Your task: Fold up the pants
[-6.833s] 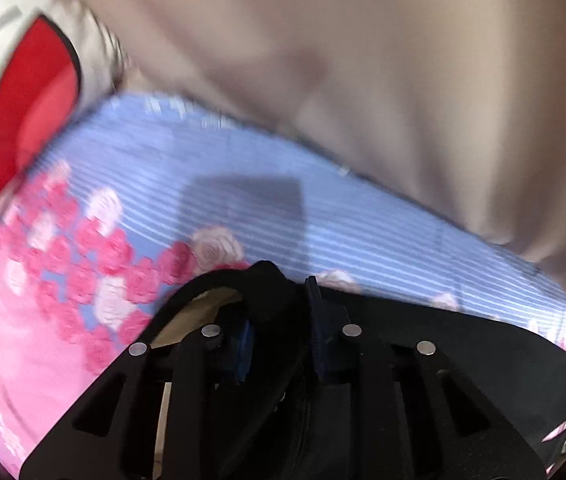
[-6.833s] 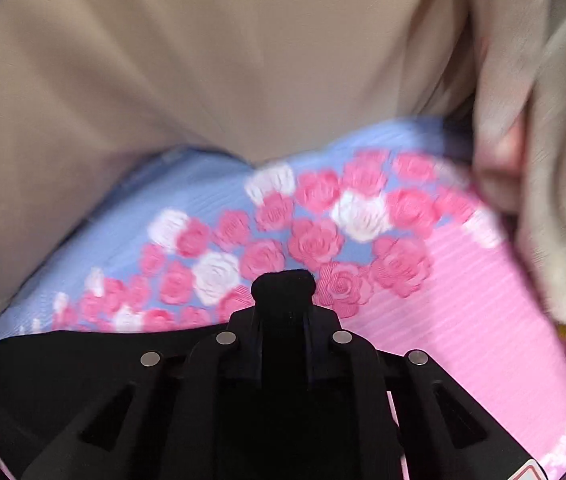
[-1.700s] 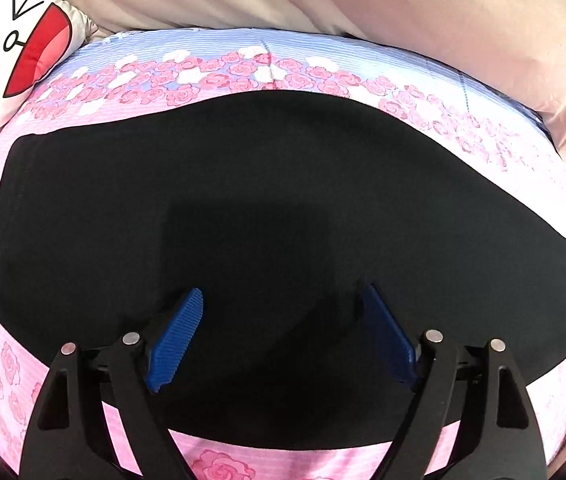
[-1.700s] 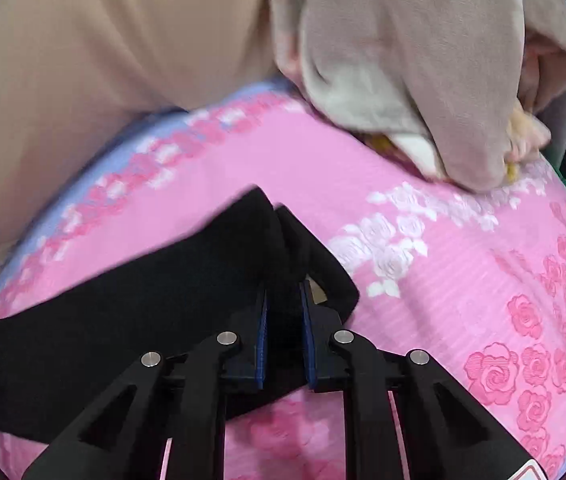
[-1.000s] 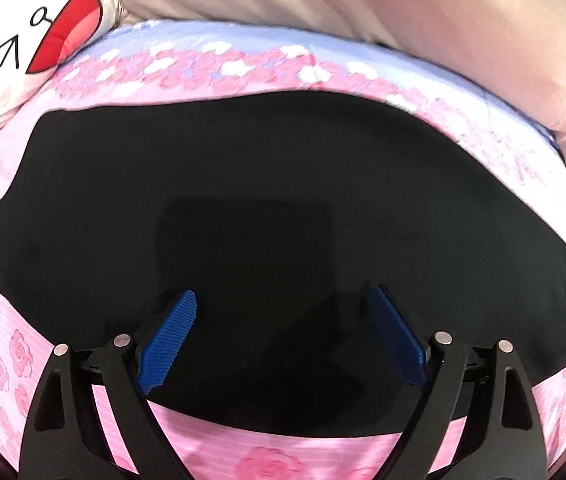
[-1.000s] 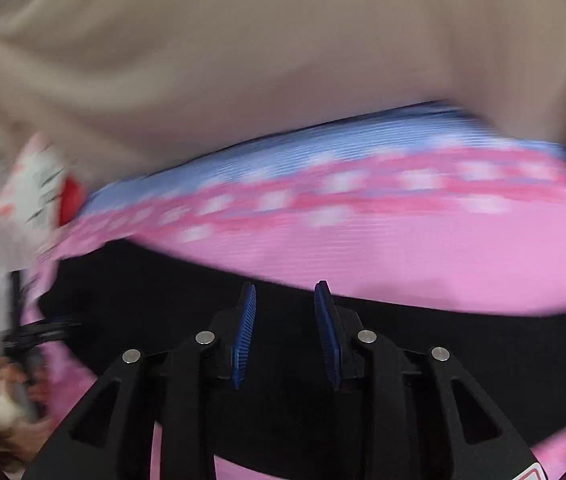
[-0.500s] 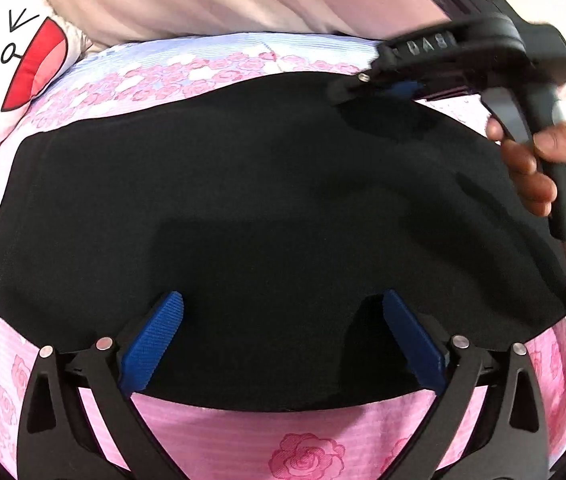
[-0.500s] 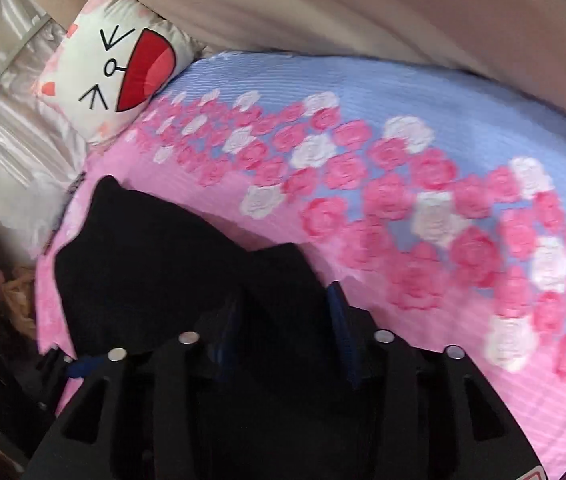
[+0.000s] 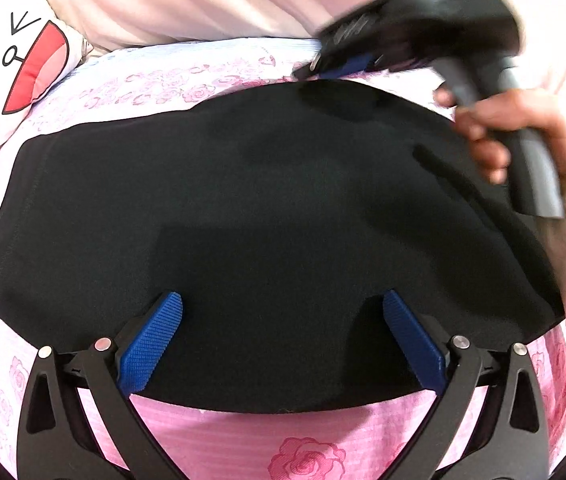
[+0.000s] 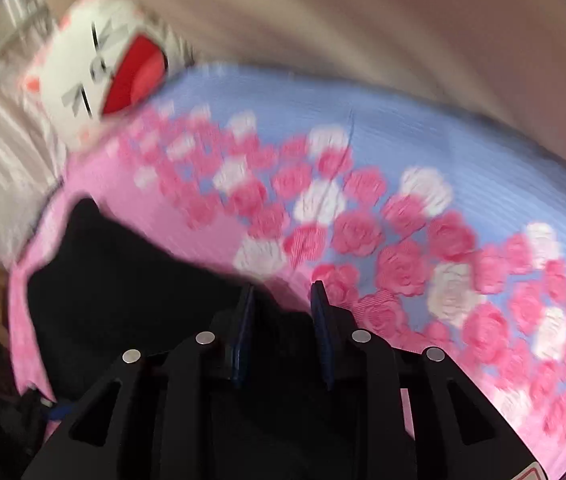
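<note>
2 grippers over 1 pair of black pants (image 9: pixel 263 200), lying flat and seemingly already doubled on the bed (image 9: pixel 243 440) with the rose cover. Left gripper (image 9: pixel 283 320) wide open above the near edge of the pants, blue pads apart over bare cloth, holding nothing. Right gripper (image 9: pixel 339 66) at the far edge, closing, with some black cloth low between the pads but no firm pinch visible yet.

To do this step well: take all layers of the far edge together, close fully before lifting, then bring the edge over low and straight. Keep the left gripper ready to hold the near edge down.

Only in the left view: the whole pants and the hand (image 9: pixel 503 132) on the right handle. Only in the right view, though blurred: the gap between the right pads.
</note>
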`<state>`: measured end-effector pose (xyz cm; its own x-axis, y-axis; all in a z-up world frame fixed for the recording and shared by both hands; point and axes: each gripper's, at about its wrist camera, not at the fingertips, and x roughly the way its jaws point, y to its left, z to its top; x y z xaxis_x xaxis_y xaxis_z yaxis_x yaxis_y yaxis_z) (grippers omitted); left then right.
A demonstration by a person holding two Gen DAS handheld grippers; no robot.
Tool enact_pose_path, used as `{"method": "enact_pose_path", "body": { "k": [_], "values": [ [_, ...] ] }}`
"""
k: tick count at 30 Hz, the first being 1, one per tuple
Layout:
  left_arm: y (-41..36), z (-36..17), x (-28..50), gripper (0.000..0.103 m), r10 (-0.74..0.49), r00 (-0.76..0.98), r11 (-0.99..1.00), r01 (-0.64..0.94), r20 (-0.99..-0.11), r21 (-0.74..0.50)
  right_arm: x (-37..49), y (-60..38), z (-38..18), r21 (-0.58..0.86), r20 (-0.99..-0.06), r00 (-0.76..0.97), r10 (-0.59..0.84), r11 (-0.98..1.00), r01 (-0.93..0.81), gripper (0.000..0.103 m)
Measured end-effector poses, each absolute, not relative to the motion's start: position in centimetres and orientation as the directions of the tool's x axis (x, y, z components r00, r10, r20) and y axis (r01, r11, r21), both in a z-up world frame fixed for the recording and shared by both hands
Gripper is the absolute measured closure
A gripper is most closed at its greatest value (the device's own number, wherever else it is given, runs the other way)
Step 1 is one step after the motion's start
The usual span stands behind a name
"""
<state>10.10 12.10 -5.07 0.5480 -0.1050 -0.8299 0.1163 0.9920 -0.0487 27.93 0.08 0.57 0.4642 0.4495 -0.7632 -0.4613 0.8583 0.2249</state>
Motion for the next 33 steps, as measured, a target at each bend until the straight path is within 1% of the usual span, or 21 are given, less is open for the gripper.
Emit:
{"method": "enact_pose_path", "body": {
  "k": [1,2,4,7,8,10,13,14,16,18,19,20,21,22,23,24,26,28,30,31,33],
  "values": [
    [12.0,-5.1,10.0,0.005,-0.103,0.549,0.992,0.117,-0.830,-0.045,26.0,-1.0,2.0,0.183,-0.736,0.523,0.429,0.871,-0.456,0.059],
    [11.9,-5.0,10.2,0.005,-0.098,0.549,0.993,0.115,-0.830,-0.041,24.6,-2.0,2.6,0.161,-0.719,0.557,0.416,0.879,-0.449,0.056],
    [11.6,-4.9,10.1,0.005,-0.087,0.546,0.993,0.110,-0.833,-0.031,21.9,-4.5,2.8,0.125,-0.716,0.590,0.372,0.901,-0.416,0.056],
    [11.2,-4.1,10.1,0.005,-0.082,0.537,0.995,0.099,-0.839,-0.035,18.3,-10.6,0.5,0.108,-0.770,0.580,0.267,0.950,-0.294,0.056],
    [11.1,-3.8,10.0,0.005,-0.091,0.538,0.994,0.095,-0.838,-0.046,16.8,-13.6,-0.6,0.115,-0.786,0.573,0.234,0.965,-0.236,0.059],
    [10.5,-2.7,9.5,0.005,-0.100,0.554,0.994,0.098,-0.826,-0.054,13.3,-20.4,-2.0,0.113,-0.806,0.574,0.143,0.990,-0.089,0.059],
    [8.7,-1.8,9.1,0.005,-0.101,0.566,0.992,0.115,-0.818,-0.044,8.2,-30.3,-2.9,0.125,-0.807,0.590,0.028,0.984,0.126,0.061],
    [8.0,-1.6,9.0,0.005,-0.108,0.562,0.991,0.126,-0.820,-0.045,6.4,-33.5,-2.9,0.135,-0.803,0.596,-0.009,0.972,0.195,0.067],
    [6.1,-1.5,9.2,0.005,-0.139,0.536,0.986,0.153,-0.833,-0.066,3.2,-38.2,-2.9,0.195,-0.785,0.619,-0.026,0.938,0.287,0.079],
    [4.5,-1.4,9.4,0.005,-0.171,0.515,0.980,0.179,-0.840,-0.090,-0.6,-42.9,-2.8,0.103,-0.786,0.577,-0.221,0.874,0.475,0.073],
    [3.5,-1.4,9.3,0.005,-0.178,0.512,0.978,0.182,-0.840,-0.097,-1.8,-44.4,-2.9,0.091,-0.789,0.558,-0.256,0.850,0.519,0.070],
    [2.3,-1.3,9.2,0.005,-0.179,0.511,0.976,0.200,-0.841,-0.087,-4.1,-46.9,-3.2,0.148,-0.787,0.562,-0.253,0.808,0.571,0.070],
    [1.9,-1.2,9.4,0.005,-0.178,0.512,0.974,0.212,-0.840,-0.077,-5.7,-48.2,-3.2,0.217,-0.775,0.589,-0.230,0.777,0.591,0.070],
    [0.9,-1.1,9.2,0.005,-0.174,0.516,0.972,0.225,-0.839,-0.063,-7.0,-49.1,-3.1,0.286,-0.756,0.625,-0.196,0.760,0.584,0.073],
    [-0.2,-1.0,8.6,0.005,-0.167,0.525,0.970,0.238,-0.835,-0.044,-7.8,-49.7,-3.1,0.323,-0.743,0.646,-0.175,0.752,0.575,0.073],
    [-1.1,-0.9,8.3,0.005,-0.157,0.533,0.968,0.249,-0.831,-0.023,-8.4,-50.0,-2.9,0.314,-0.740,0.644,-0.193,0.747,0.585,0.072],
    [-3.0,-0.8,8.1,0.005,-0.148,0.532,0.964,0.266,-0.834,-0.001,-8.9,-49.5,-2.6,0.205,-0.744,0.600,-0.293,0.755,0.623,0.054],
    [-4.1,-0.9,7.9,0.005,-0.150,0.524,0.961,0.277,-0.838,0.001,-8.7,-49.7,-2.3,0.186,-0.733,0.605,-0.311,0.764,0.617,0.052],
    [-4.8,-0.8,7.8,0.005,-0.142,0.528,0.959,0.284,-0.838,0.016,-7.8,-50.2,-2.0,0.228,-0.723,0.639,-0.262,0.782,0.580,0.052],
    [-5.0,-0.8,7.9,0.005,-0.133,0.531,0.959,0.281,-0.837,0.026,-7.1,-50.1,-1.8,0.226,-0.720,0.646,-0.253,0.794,0.564,0.052],
    [-5.5,-1.0,8.1,0.005,-0.119,0.530,0.961,0.274,-0.840,0.036,-5.2,-50.5,-1.5,0.191,-0.718,0.651,-0.248,0.828,0.527,0.052]
  ]
}}
